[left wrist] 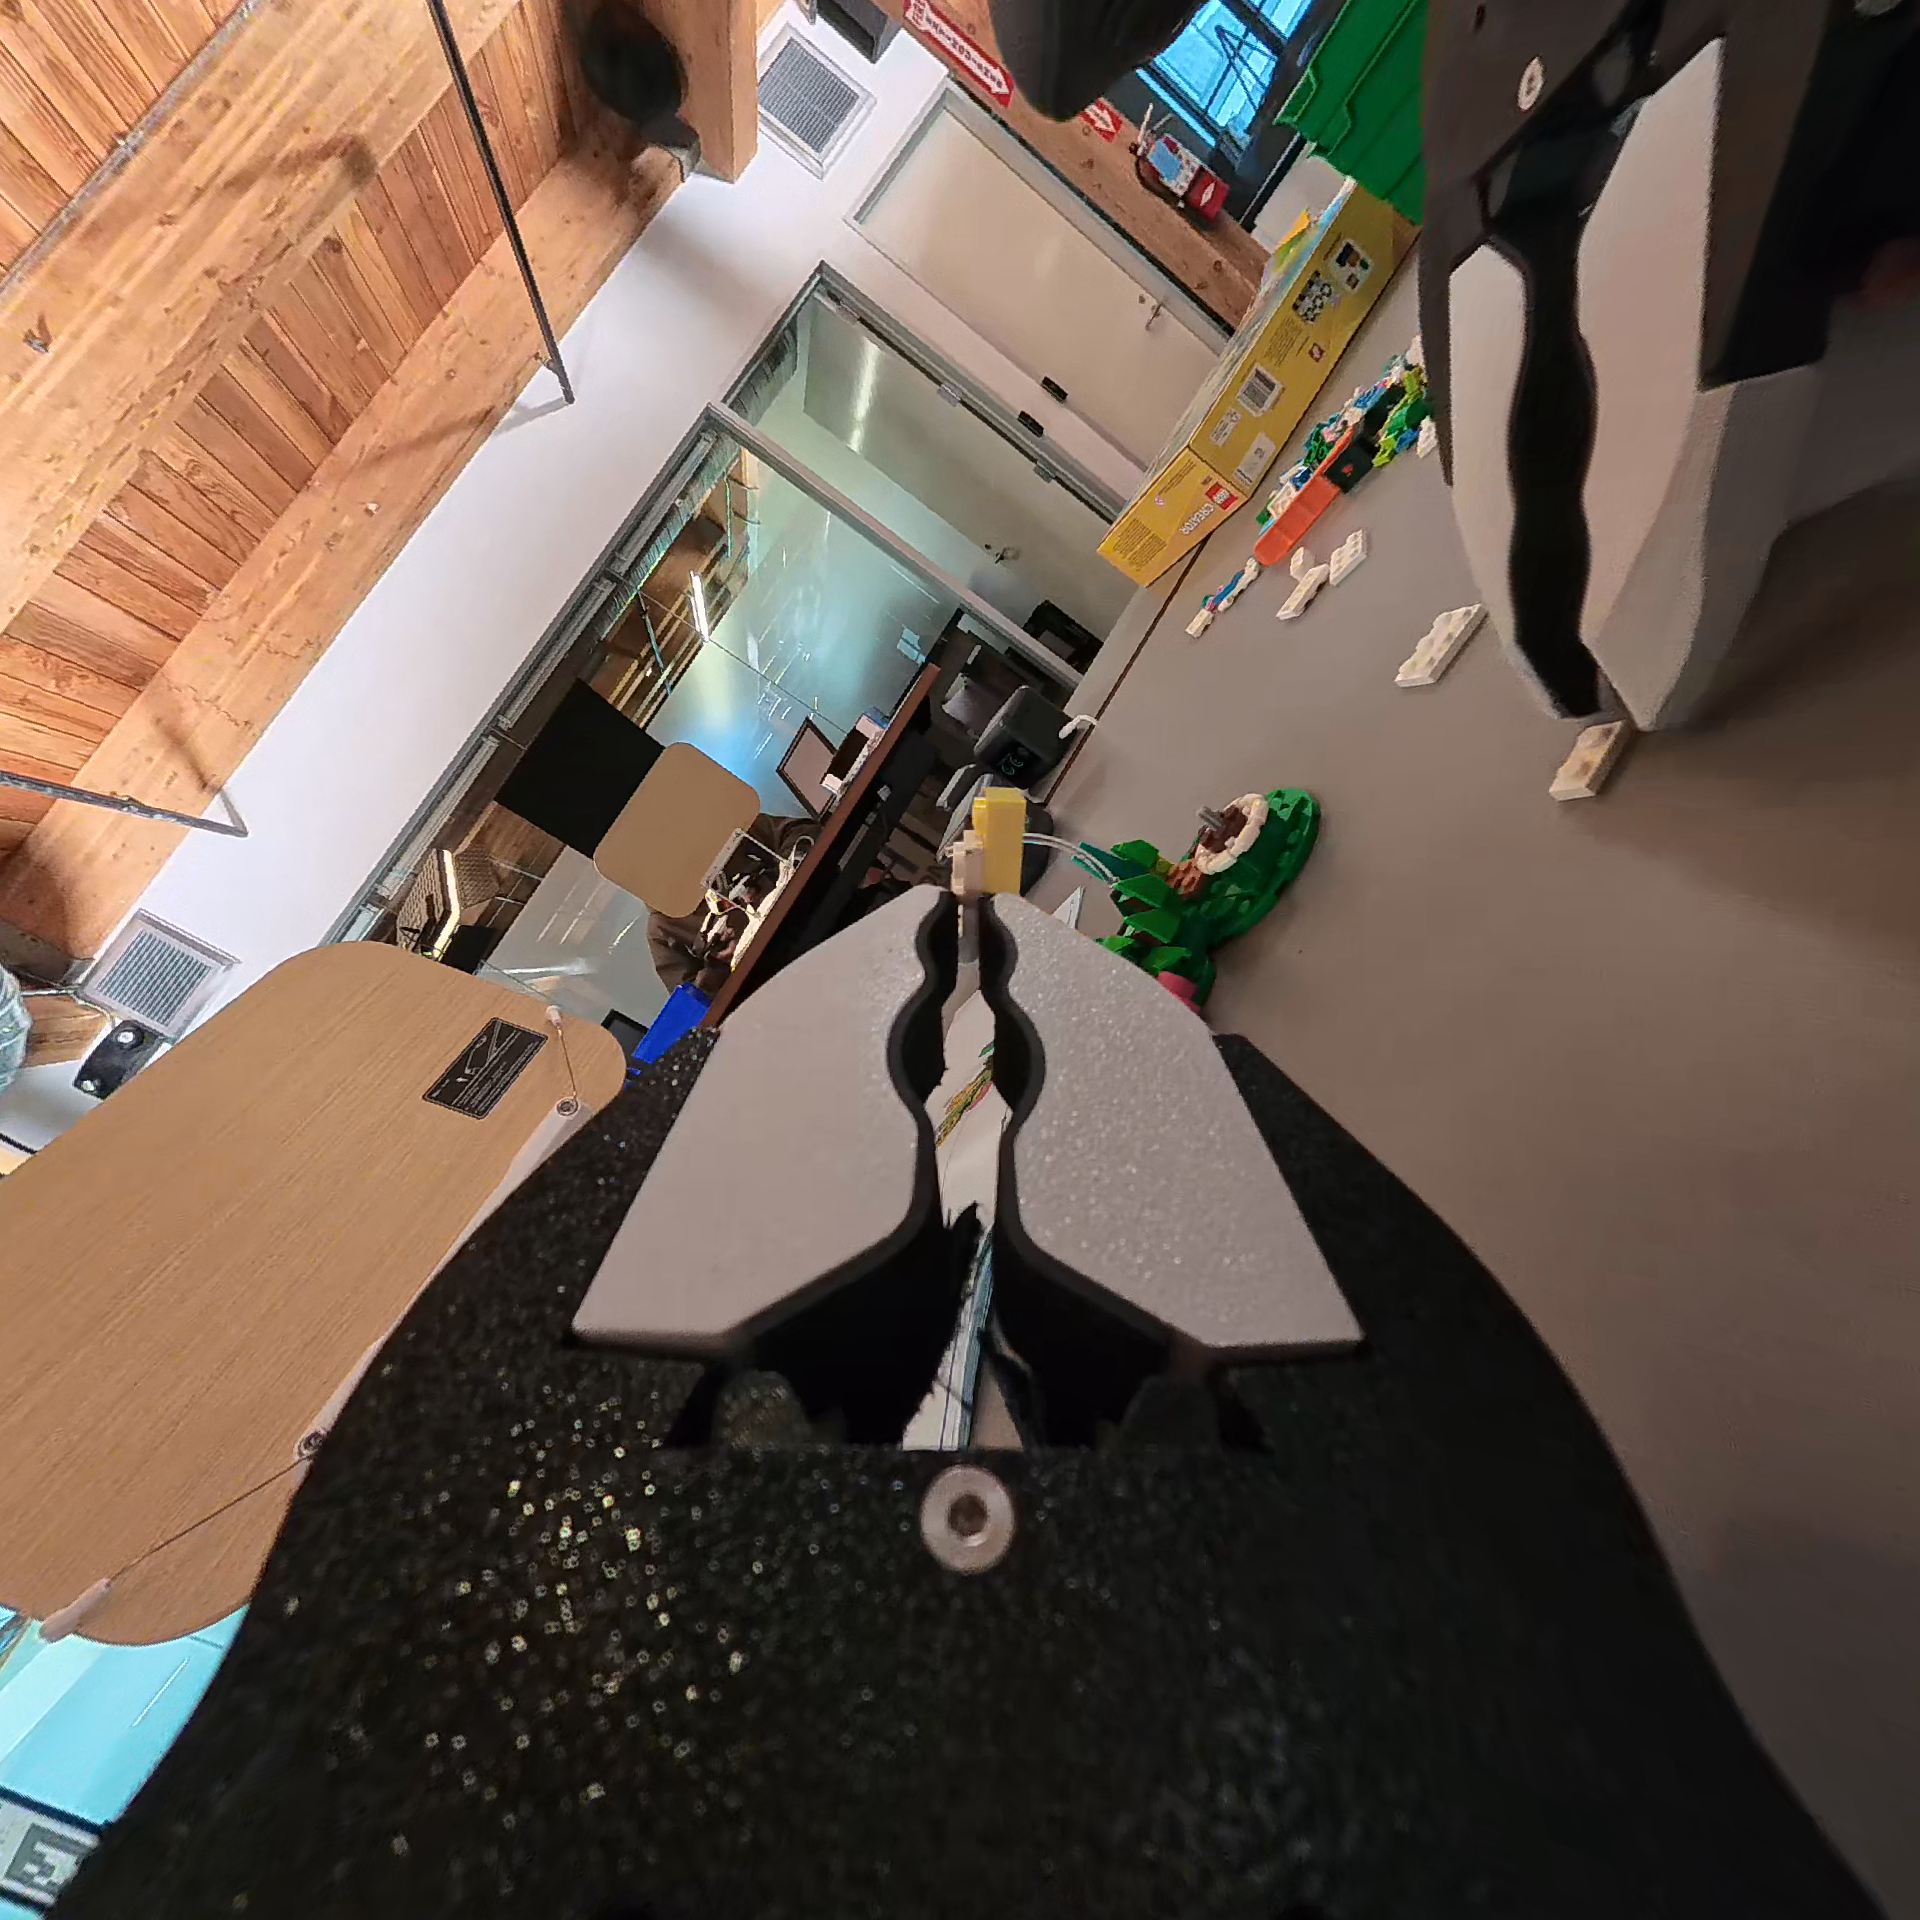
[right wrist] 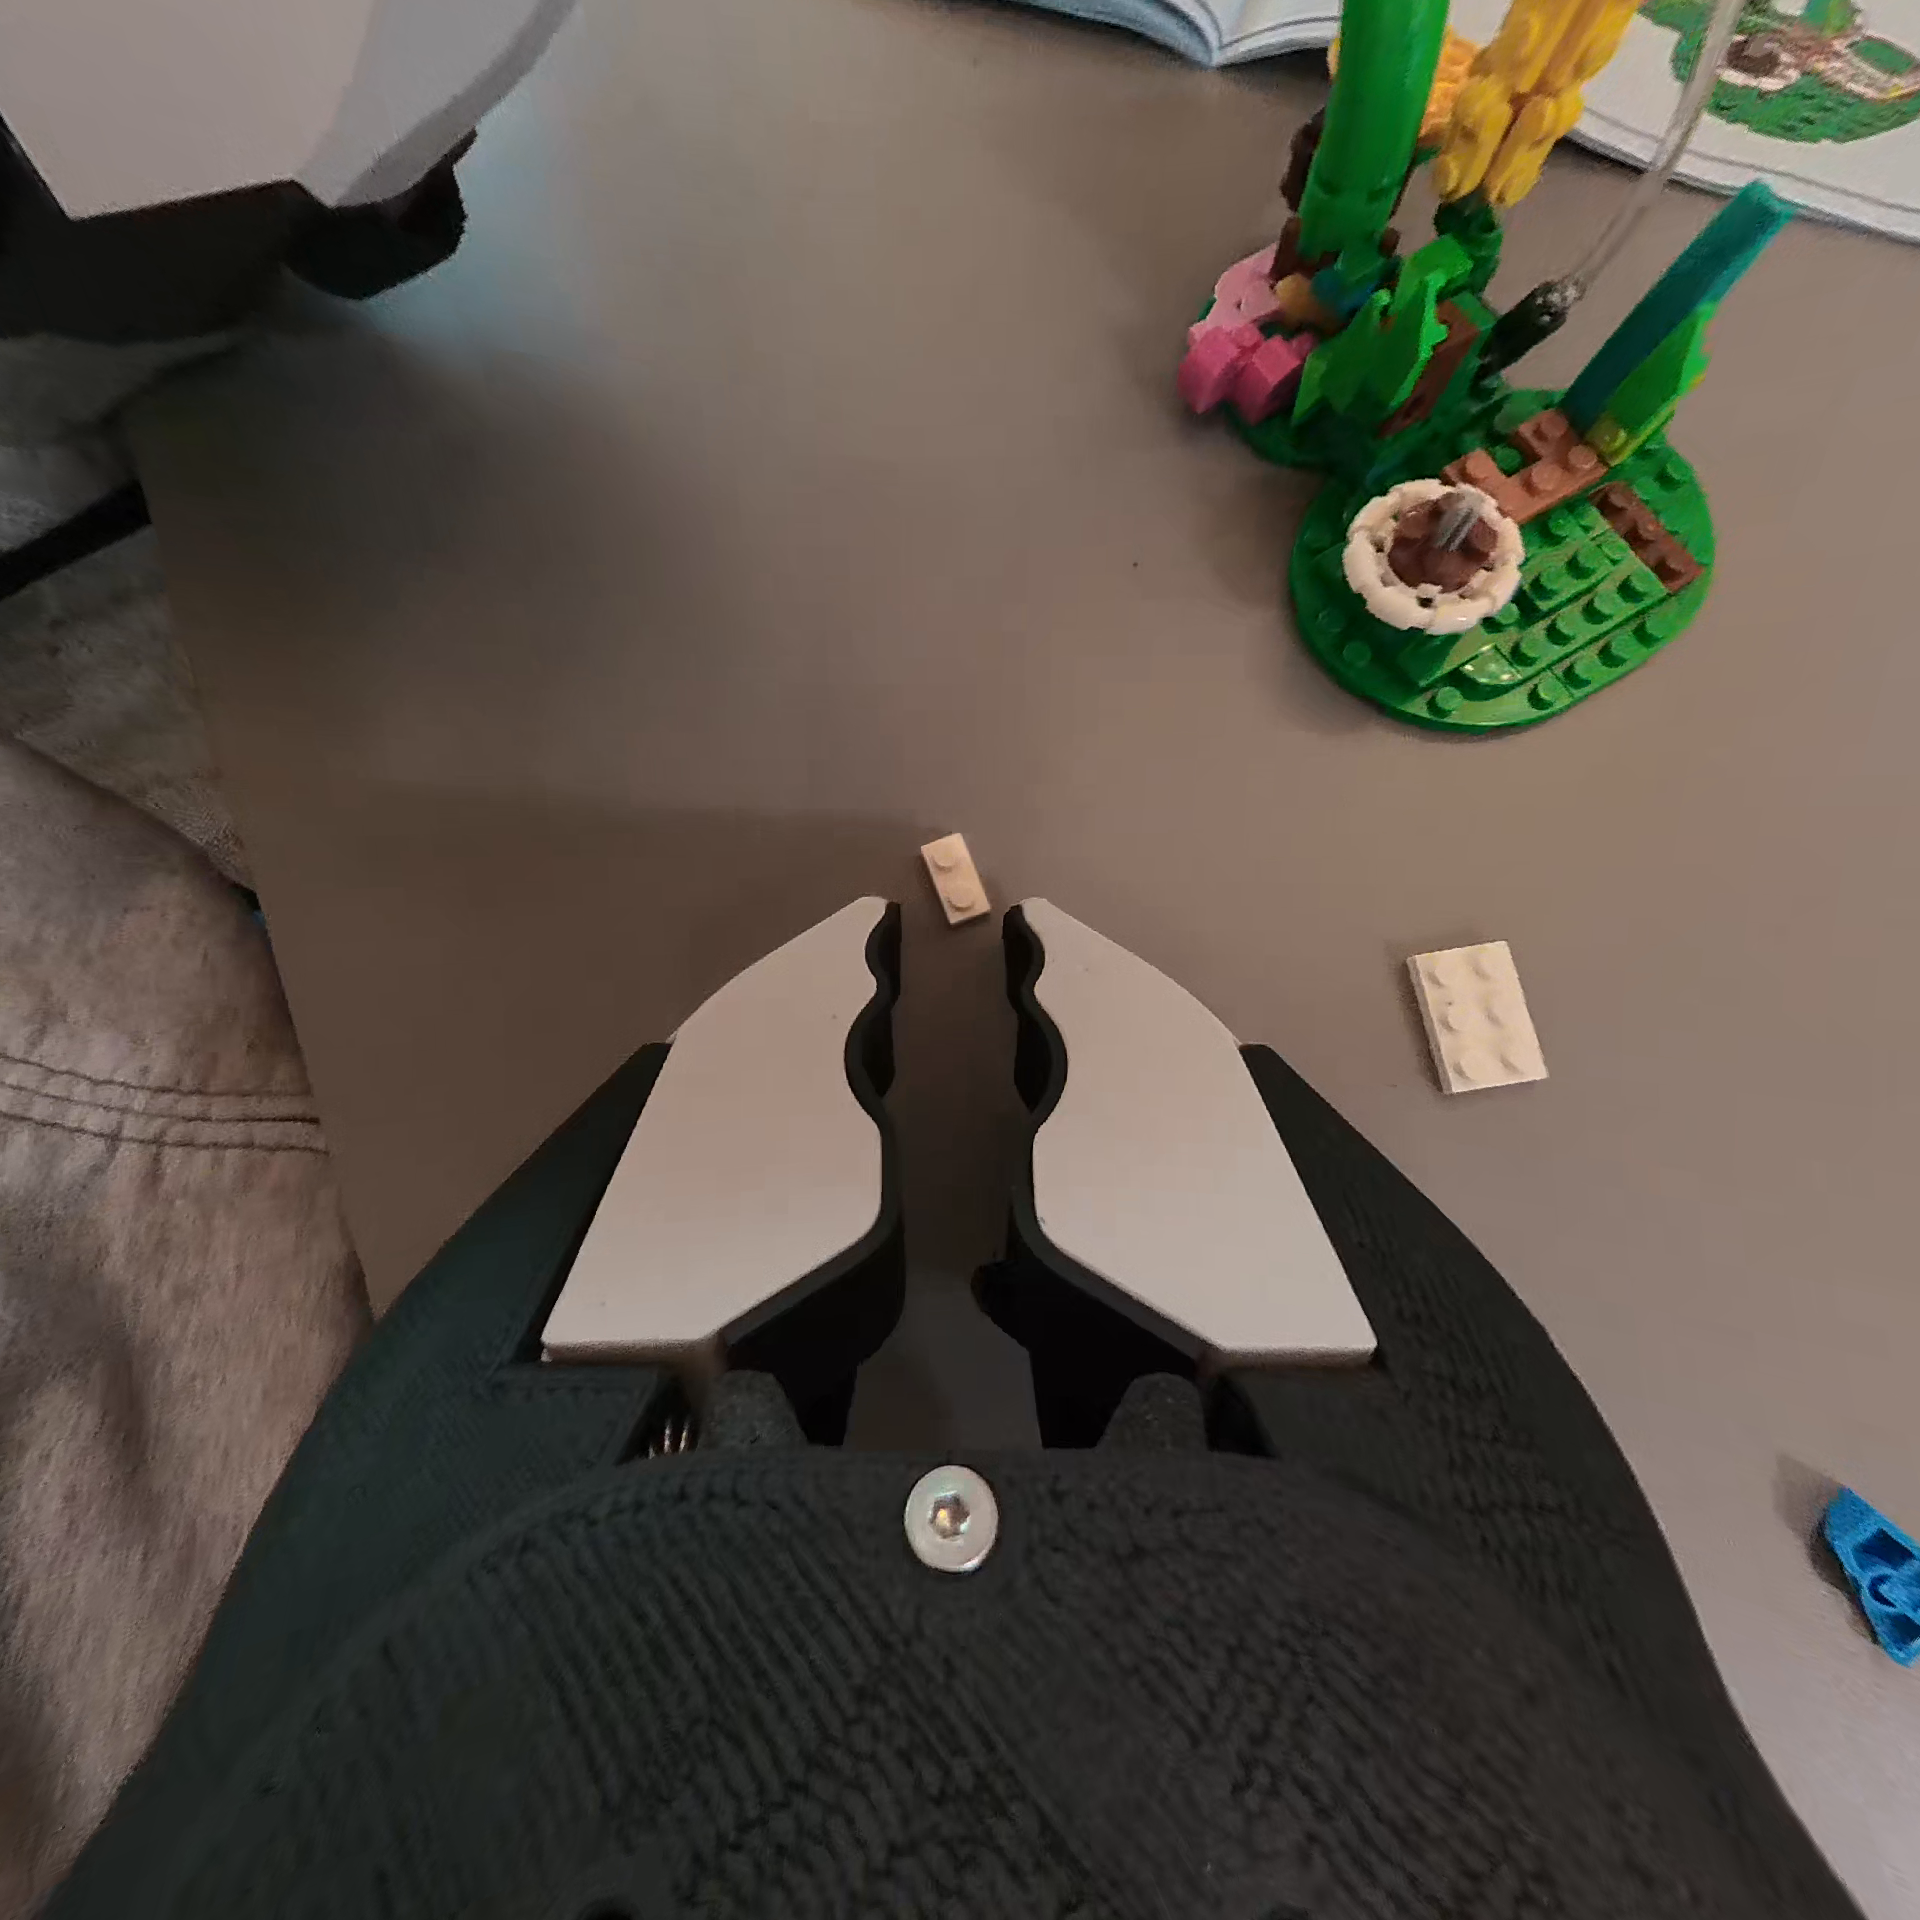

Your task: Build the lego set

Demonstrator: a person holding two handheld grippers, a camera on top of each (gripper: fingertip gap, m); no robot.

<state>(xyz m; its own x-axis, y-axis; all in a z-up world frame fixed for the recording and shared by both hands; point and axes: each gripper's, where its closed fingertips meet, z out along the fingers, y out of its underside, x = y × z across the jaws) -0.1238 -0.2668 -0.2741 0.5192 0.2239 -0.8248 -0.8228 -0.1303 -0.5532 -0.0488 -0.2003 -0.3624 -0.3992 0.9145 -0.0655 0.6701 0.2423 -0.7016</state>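
Observation:
My left gripper (left wrist: 971, 909) is shut on a small yellow and cream lego piece (left wrist: 1003, 852), held up off the grey table. My right gripper (right wrist: 951, 914) is open, low over the table, with a small tan 1x2 plate (right wrist: 954, 881) lying just ahead of its tips, between them. The left wrist view shows the same right gripper (left wrist: 1584, 707) pointing down at that plate (left wrist: 1590, 764). The green lego model (right wrist: 1507, 582) with stems, yellow and pink flowers and a white-rimmed brown disc stands at the right; it also shows in the left wrist view (left wrist: 1236, 873).
A white 2x3 plate (right wrist: 1475, 1029) lies right of my right gripper. A blue piece (right wrist: 1881, 1579) is at the right edge. An open instruction booklet (right wrist: 1766, 135) lies behind the model. A yellow box (left wrist: 1247, 416) and loose bricks (left wrist: 1351, 447) sit farther off. A person's grey clothing (right wrist: 104, 1039) is at the left. To the white 2x3 plate (right wrist: 1475, 1029): right tips about 8 cm, left tips about 20 cm.

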